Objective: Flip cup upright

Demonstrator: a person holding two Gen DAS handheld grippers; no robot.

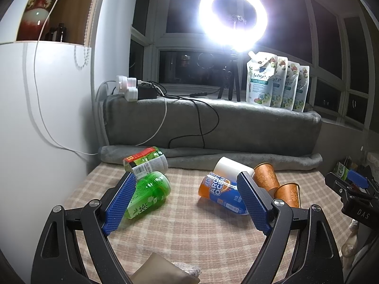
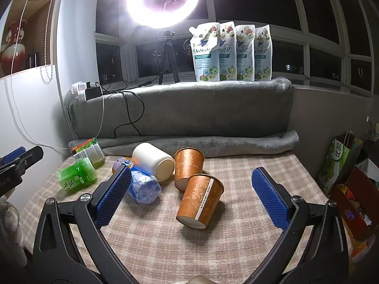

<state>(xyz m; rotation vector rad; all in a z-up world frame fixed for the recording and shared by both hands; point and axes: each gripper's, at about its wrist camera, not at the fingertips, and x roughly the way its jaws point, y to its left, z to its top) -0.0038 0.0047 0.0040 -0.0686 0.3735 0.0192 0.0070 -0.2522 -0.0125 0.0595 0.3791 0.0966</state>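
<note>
The near orange cup (image 2: 201, 201) served as the landmark: it lay on its side on the checked cloth (image 2: 165, 243) of the counter, base toward the right wrist camera and mouth pointing away.

Far to its left lay a green tea bottle (image 2: 77, 177), with a second green-labelled bottle (image 2: 88, 152) behind that. The left gripper (image 1: 187, 201) hovered over that side, jaws spread wide and holding nothing.

Closer on the cup's left lay a blue-and-orange soda bottle (image 2: 139, 182). Behind that lay a white cup (image 2: 154, 161), also tipped over.

Just behind the landmark, and seemingly touching it, a second orange cup (image 2: 188, 165) lay on its side; the contact point was hard to make out.

The right gripper (image 2: 191, 196) faced the near cup with its blue pads spread well apart, empty, the cup sitting between them but untouched.

To do this step well, the right gripper probably should have come forward until the pads bracketed the cup's mid-wall, then closed gently, since paper walls crush easily. A rotation lifting the mouth upward would have followed. Clearing the neighbouring cup first would have avoided rolling it. A little lift before turning would have kept the base from dragging the cloth.
</note>
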